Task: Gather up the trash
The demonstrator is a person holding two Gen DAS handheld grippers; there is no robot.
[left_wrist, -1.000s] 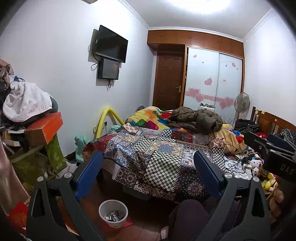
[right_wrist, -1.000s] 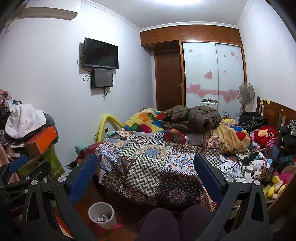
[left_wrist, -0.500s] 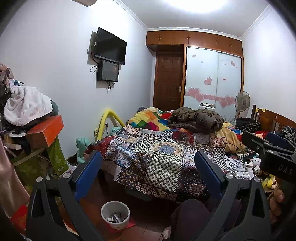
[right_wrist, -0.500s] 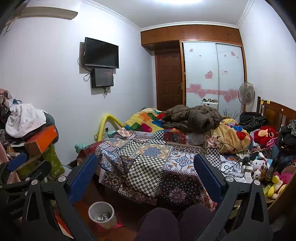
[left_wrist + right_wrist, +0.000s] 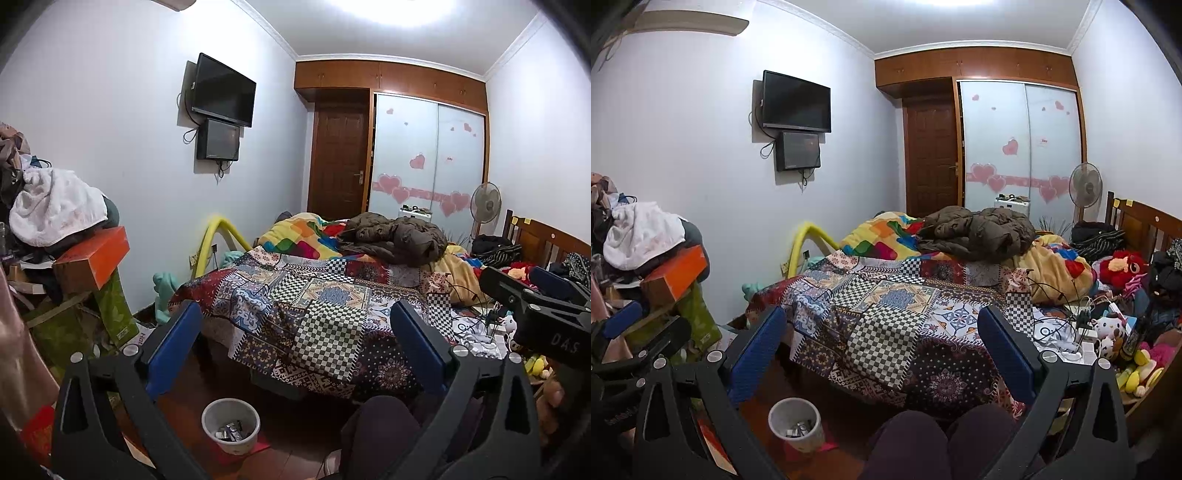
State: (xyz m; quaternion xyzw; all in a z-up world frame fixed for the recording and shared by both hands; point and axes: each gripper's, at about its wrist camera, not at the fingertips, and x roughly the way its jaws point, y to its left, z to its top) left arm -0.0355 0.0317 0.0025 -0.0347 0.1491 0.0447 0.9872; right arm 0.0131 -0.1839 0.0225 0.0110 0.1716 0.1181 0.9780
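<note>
Holding both claws wide and empty, left claw [image 5: 295,343] and right claw [image 5: 882,339], I've barely drifted over the last second. The bin [image 5: 231,424] sits on the floor below; no trash targeted yet.

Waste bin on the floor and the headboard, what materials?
Waste bin: likely plastic, off-white, matte; thin uniform wall and rolled rim. Headboard: looks like wood, brown with a slight sheen; slatted frame.
</note>
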